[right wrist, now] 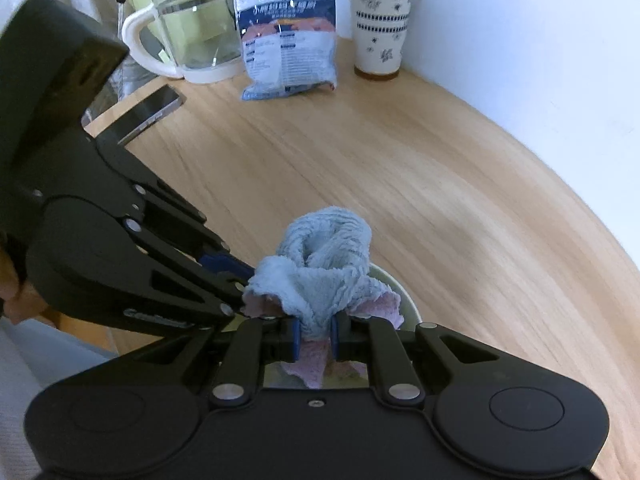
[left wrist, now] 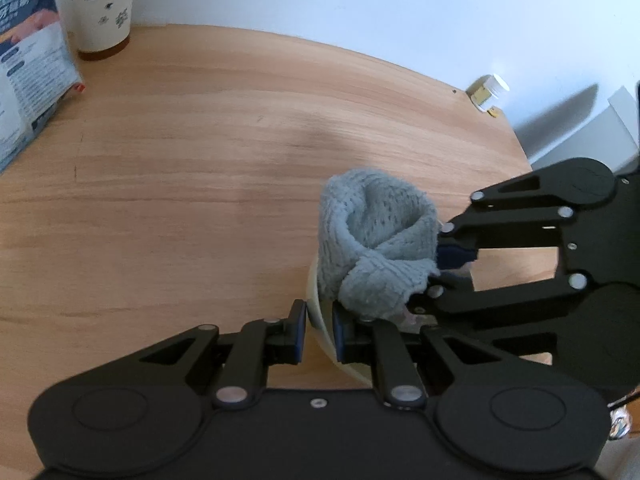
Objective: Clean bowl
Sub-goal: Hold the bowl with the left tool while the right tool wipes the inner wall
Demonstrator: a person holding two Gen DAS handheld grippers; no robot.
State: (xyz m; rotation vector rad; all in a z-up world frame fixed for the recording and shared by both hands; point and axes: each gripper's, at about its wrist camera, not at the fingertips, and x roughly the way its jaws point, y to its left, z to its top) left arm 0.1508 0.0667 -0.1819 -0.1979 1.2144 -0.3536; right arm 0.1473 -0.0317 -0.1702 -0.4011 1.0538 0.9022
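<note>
A pale cream bowl (left wrist: 320,320) stands on the wooden table, and my left gripper (left wrist: 320,334) is shut on its rim, one pad outside and one inside. The same bowl (right wrist: 404,300) shows in the right wrist view, mostly hidden by cloth. My right gripper (right wrist: 314,338) is shut on a bunched light-blue cloth (right wrist: 324,268) with a pink underside, held over and into the bowl. In the left wrist view the cloth (left wrist: 372,248) bulges above the bowl, with the right gripper (left wrist: 444,272) reaching in from the right.
A patterned paper cup (right wrist: 380,24), a blue-and-white packet (right wrist: 288,44) and a glass jug with a white handle (right wrist: 192,28) stand along the table's far edge by the wall. A dark phone (right wrist: 148,112) lies at the left edge. A small white-capped bottle (left wrist: 488,92) sits at the far right.
</note>
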